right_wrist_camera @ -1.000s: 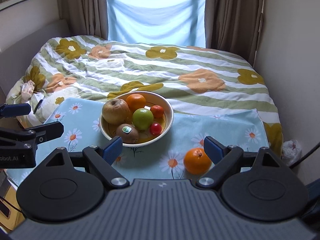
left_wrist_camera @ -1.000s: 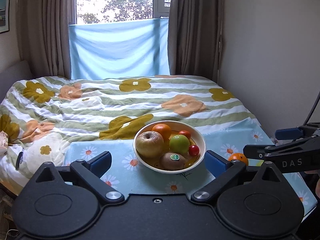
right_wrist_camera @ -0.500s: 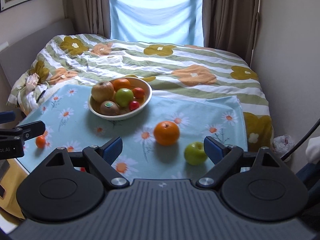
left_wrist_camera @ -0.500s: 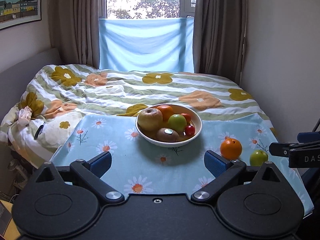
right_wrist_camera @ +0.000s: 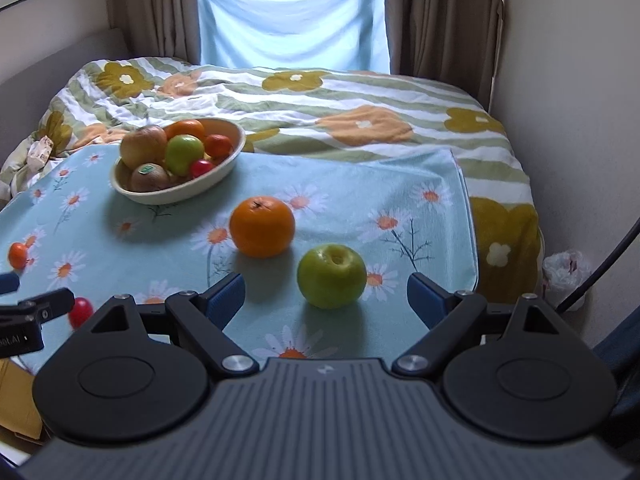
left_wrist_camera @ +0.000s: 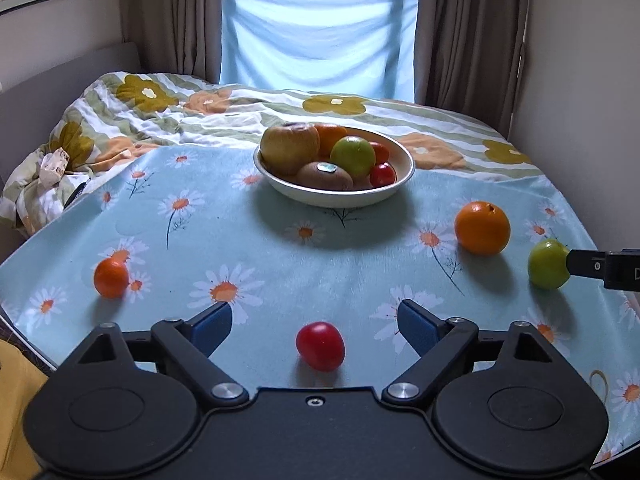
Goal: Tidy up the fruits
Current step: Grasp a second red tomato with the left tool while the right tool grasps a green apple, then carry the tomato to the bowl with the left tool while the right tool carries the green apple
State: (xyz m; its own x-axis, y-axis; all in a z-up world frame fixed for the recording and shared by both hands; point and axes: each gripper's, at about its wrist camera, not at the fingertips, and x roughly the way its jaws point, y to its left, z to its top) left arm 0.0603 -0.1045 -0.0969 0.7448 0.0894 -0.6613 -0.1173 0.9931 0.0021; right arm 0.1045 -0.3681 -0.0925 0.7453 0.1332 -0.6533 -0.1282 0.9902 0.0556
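A cream bowl (left_wrist_camera: 396, 190) (right_wrist_camera: 224, 168) holds several fruits on a daisy tablecloth (left_wrist_camera: 248, 240). Loose on the cloth lie a red tomato (left_wrist_camera: 320, 346) (right_wrist_camera: 81, 312), a small orange fruit (left_wrist_camera: 111, 278) (right_wrist_camera: 18, 255), a big orange (left_wrist_camera: 482, 228) (right_wrist_camera: 262, 226) and a green apple (left_wrist_camera: 548, 264) (right_wrist_camera: 331, 276). My left gripper (left_wrist_camera: 315, 322) is open, the tomato between its fingers. My right gripper (right_wrist_camera: 326, 292) is open, the green apple between its fingers.
The table stands against a bed with a flowered quilt (left_wrist_camera: 280, 112). A wall (right_wrist_camera: 580, 120) runs close on the right, with a white bag (right_wrist_camera: 566, 270) on the floor. Curtains and a window are behind the bed.
Both grippers have pulled back and lowered from the bowl toward the near table edge. The loose tomato and small orange came into the left view; the apple now lies between the right fingers.
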